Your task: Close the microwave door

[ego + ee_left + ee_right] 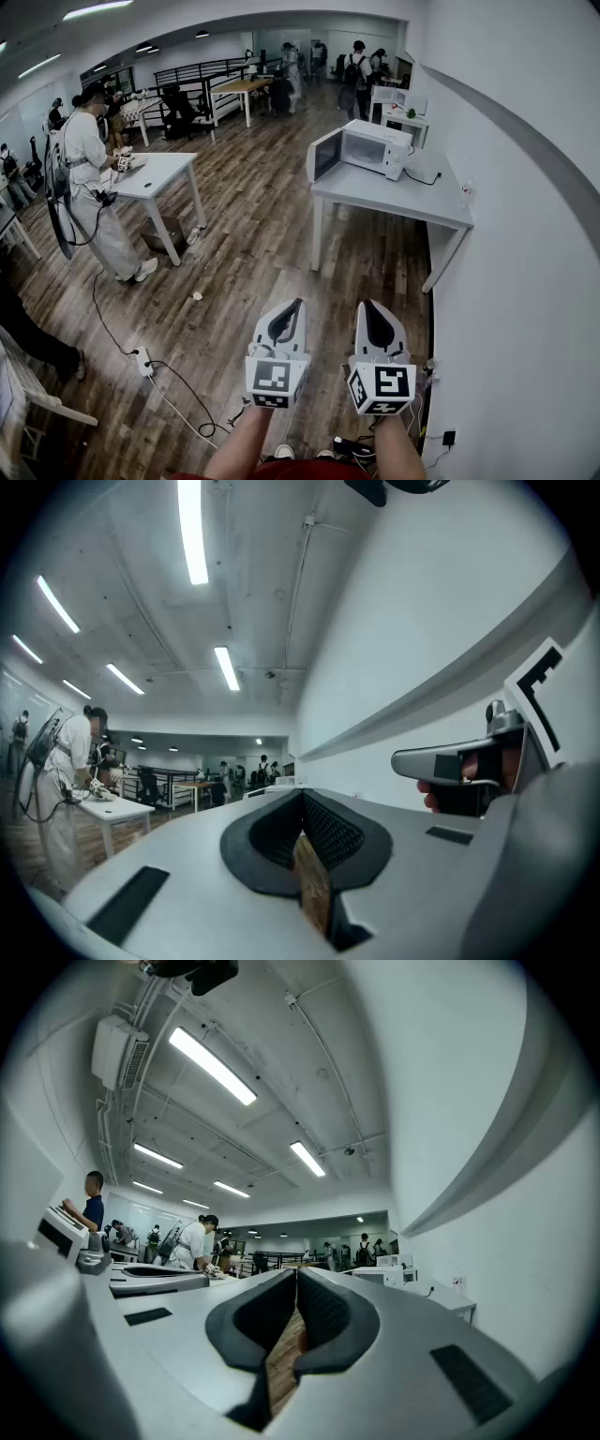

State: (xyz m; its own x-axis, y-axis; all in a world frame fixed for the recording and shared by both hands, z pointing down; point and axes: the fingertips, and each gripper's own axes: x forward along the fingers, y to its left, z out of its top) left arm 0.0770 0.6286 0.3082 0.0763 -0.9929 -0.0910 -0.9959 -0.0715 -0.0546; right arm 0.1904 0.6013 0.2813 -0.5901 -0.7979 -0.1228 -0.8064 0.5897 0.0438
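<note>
The left gripper [294, 309] and right gripper [371, 311] are both held out level in front of the person, each with its jaws pressed together and nothing between them. The microwave [377, 147] is well apart from them, across the wooden floor, on the far end of a white counter [394, 199] by the wall. Its door [324, 155] is swung wide to the left. The step in hand looks like the approach. It should go best to walk up on the door's open side, keep one gripper closed, set it against the door's outer face near the free edge, and push steadily until it latches.
</note>
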